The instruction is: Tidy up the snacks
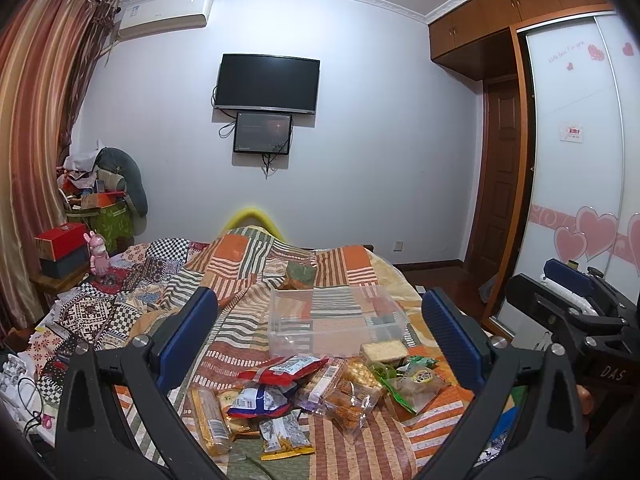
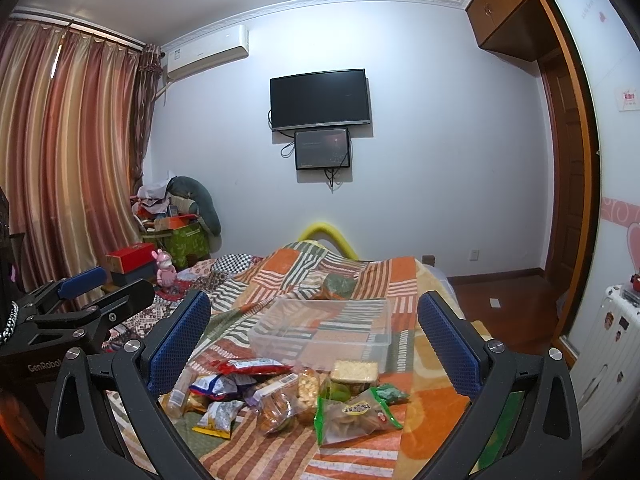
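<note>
A pile of snack packets (image 1: pixel 312 392) lies on the patchwork bed cover, also in the right wrist view (image 2: pixel 288 392). Among them are a red packet (image 1: pixel 288 370), a blue packet (image 1: pixel 256 400) and a clear bag with a green edge (image 2: pixel 356 416). A clear, empty plastic box (image 1: pixel 336 320) stands just behind the pile, also in the right wrist view (image 2: pixel 324 330). My left gripper (image 1: pixel 320 332) is open and empty above the pile. My right gripper (image 2: pixel 316 340) is open and empty too. The right gripper shows at the right edge of the left view (image 1: pixel 576 304).
The bed (image 1: pixel 280 264) fills the middle, with folded cloth heaped on its left side. A red box (image 1: pixel 64 240) and a pink toy (image 1: pixel 98 256) sit at the left. A wardrobe (image 1: pixel 580 160) and a white suitcase (image 2: pixel 616 344) stand on the right.
</note>
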